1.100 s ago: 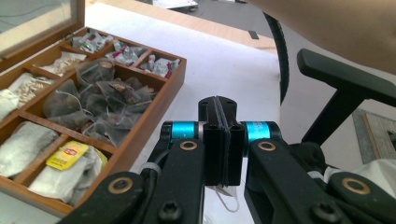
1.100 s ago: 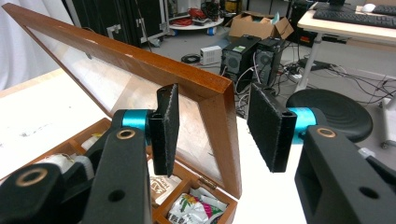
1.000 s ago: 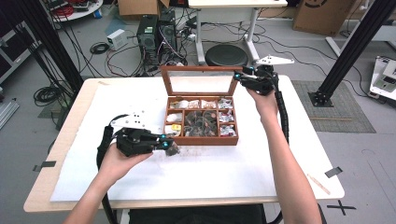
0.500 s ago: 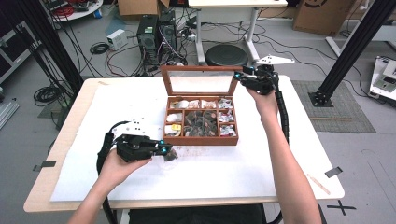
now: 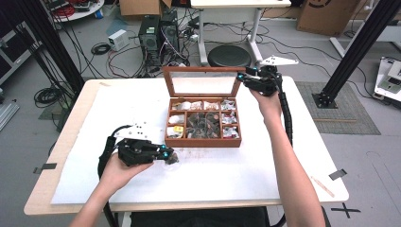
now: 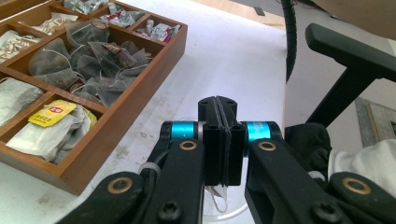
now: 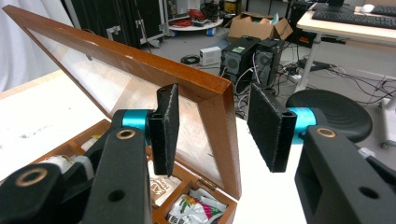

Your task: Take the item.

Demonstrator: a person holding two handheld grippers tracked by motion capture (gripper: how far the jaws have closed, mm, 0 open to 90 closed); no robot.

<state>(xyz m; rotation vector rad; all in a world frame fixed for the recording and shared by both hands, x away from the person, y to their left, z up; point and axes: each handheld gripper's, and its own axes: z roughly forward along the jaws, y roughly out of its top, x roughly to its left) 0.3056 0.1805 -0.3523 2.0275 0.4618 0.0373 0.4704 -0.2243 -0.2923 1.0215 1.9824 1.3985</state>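
Letting the lid [image 7: 140, 79] slip could go wrong here — the right gripper [image 7: 212, 126] has its jaws wide open around the lid's corner without clamping it, so the lid may fall shut on the box [image 5: 203, 142]. The left gripper [image 6: 219, 140] has its jaws closed on a tea bag [image 5: 171, 160] — it hangs just above the tabletop [image 5: 236, 175], in front of the box.

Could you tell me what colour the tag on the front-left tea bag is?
Yellow tag, clearest in the left gripper view.
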